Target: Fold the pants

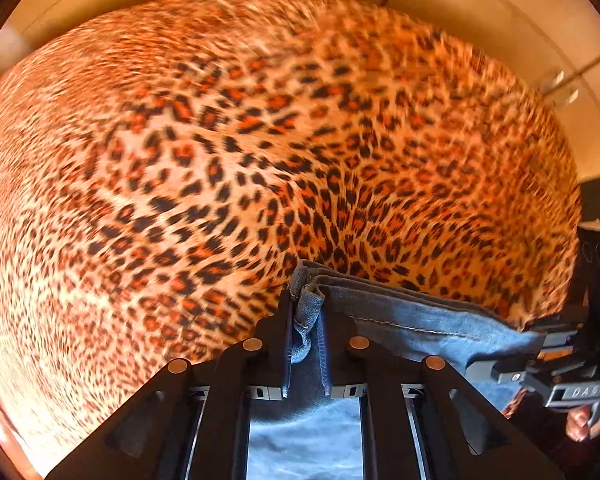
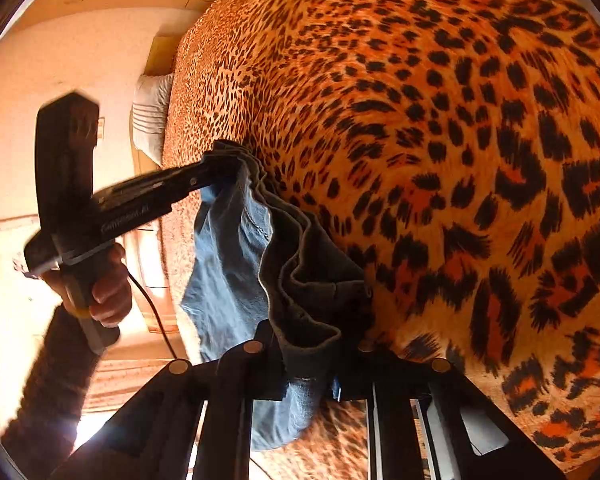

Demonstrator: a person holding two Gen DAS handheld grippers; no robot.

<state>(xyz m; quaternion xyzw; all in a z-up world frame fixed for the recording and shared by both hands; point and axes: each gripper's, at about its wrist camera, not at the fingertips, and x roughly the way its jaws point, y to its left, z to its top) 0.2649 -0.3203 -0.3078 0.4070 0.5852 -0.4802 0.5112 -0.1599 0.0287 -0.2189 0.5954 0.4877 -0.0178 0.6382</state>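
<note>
The blue denim pants hang stretched between both grippers above a leopard-print bed cover. In the left wrist view my left gripper is shut on a bunched corner of the denim, and my right gripper grips the other end at the right edge. Seen from the right wrist, my right gripper is shut on a thick fold of the pants. There my left gripper pinches the far corner, held by a person's hand. The rest of the pants droops below, out of sight.
The leopard-print cover fills most of both views. A white pillow lies at the bed's far end. Light wooden cupboard doors stand behind the bed. A black cable trails from the left handle.
</note>
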